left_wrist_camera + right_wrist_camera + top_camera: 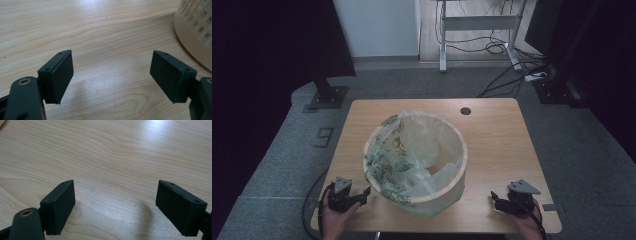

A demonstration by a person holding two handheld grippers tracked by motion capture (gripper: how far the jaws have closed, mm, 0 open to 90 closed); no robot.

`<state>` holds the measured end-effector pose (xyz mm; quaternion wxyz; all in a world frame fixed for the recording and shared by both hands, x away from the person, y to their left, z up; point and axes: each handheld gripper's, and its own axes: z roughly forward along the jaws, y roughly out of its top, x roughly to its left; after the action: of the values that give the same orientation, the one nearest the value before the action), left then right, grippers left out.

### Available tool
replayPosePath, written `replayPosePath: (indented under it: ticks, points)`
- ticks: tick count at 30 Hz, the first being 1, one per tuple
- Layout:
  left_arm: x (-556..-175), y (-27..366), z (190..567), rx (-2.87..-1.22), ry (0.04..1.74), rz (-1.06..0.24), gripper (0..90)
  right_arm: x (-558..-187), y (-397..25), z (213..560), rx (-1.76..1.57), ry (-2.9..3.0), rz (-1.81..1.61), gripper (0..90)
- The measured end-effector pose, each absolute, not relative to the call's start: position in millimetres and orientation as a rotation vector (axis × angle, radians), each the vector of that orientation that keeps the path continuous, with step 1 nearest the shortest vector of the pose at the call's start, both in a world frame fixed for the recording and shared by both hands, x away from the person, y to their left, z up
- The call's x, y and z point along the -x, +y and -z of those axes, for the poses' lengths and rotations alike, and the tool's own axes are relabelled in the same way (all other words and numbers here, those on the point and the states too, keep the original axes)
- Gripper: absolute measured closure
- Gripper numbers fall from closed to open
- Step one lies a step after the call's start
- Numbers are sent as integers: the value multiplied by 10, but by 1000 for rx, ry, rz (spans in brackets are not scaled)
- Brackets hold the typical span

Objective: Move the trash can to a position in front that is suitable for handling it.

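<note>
A round cream basket [449,192] stands in the middle of the wooden table [497,130], lined with a clear plastic bag [412,150] printed with green patterns; the bag drapes over the rim on the near left. My left gripper [362,194] rests near the table's front left edge, open, just left of the basket. In the left gripper view its jaws [111,72] stand wide apart over bare wood, with the basket's lattice wall [197,30] at the right. My right gripper [495,199] sits open at the front right, its jaws [115,202] apart over bare wood.
A small round cable hole [465,111] is at the table's far edge. Beyond the table, a dark monitor stand [328,95] and a desk frame [479,30] with cables stand on the grey floor. Bare wood lies right of the basket.
</note>
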<state>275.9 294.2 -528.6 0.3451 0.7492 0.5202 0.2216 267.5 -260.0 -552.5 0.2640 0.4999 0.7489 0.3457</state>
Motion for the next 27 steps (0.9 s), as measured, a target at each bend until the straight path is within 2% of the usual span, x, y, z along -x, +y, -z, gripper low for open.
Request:
replayPosePath:
  ticks: [10, 27]
  points:
    - [-2666, 2829, 5174, -1919, 1364, -601, 193, -2675, -2598, 5525, -1349, 2025, -930, 160]
    - [-2562, 2190, 4874, -1882, 1467, -630, 184, -2666, -2630, 5526, -1381, 2007, -931, 162]
